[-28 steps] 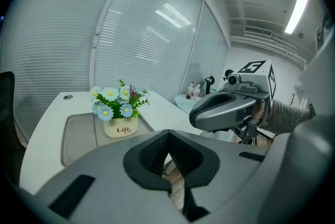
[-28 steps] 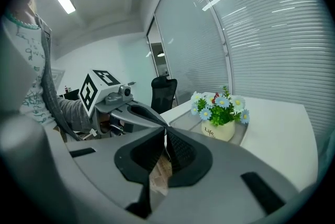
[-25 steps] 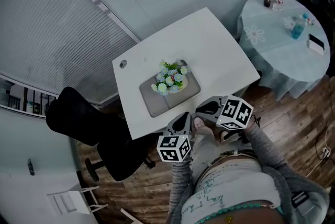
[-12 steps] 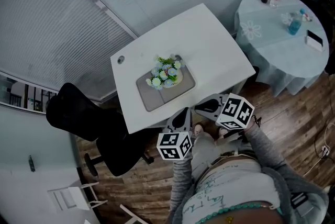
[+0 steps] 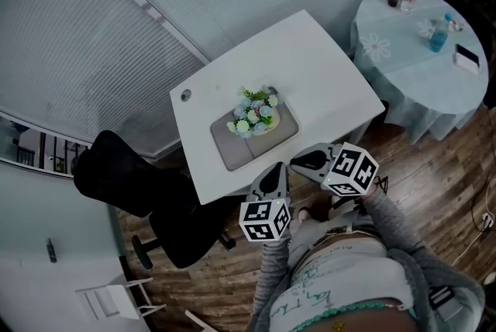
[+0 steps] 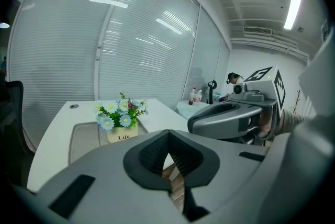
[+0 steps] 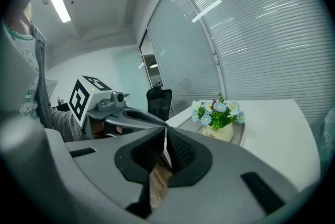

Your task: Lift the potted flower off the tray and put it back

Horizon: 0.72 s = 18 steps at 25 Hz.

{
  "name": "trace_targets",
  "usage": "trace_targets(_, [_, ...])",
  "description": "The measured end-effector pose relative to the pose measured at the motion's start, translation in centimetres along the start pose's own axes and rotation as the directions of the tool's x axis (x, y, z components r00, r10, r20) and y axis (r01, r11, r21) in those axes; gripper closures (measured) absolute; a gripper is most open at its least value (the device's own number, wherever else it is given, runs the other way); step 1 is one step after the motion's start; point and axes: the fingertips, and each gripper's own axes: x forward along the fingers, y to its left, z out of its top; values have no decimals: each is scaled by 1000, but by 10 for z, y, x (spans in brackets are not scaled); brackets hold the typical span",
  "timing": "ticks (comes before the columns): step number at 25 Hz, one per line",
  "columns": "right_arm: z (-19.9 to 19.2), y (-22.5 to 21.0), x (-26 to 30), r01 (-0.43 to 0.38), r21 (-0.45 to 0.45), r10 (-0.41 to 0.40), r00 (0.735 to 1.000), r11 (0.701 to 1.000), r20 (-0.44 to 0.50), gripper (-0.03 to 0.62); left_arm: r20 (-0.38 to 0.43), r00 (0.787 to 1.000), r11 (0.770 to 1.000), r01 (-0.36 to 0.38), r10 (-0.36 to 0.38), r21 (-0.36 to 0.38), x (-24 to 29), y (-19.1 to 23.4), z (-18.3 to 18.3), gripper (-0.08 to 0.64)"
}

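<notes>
Potted flower (image 5: 253,117) upright on tray (image 5: 232,151), well apart from left gripper (image 5: 276,168), right gripper (image 5: 299,162); all fingers (image 6: 152,155) closed, empty.

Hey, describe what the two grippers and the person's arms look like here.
The left gripper and right gripper are grey moulded shells with black ribbed pads inside the jaws. Each carries a white cube printed with black square markers. The person wears grey sleeves.

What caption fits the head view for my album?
Potted flower on a grey tray on the white desk; left gripper and right gripper held shut nearby.
</notes>
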Motion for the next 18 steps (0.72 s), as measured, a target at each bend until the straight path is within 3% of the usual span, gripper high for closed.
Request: trace_targets(18, [32, 28, 18, 128, 20, -130, 978, 992, 161, 565, 62, 995, 994, 80, -84, 71, -33, 14, 15, 549])
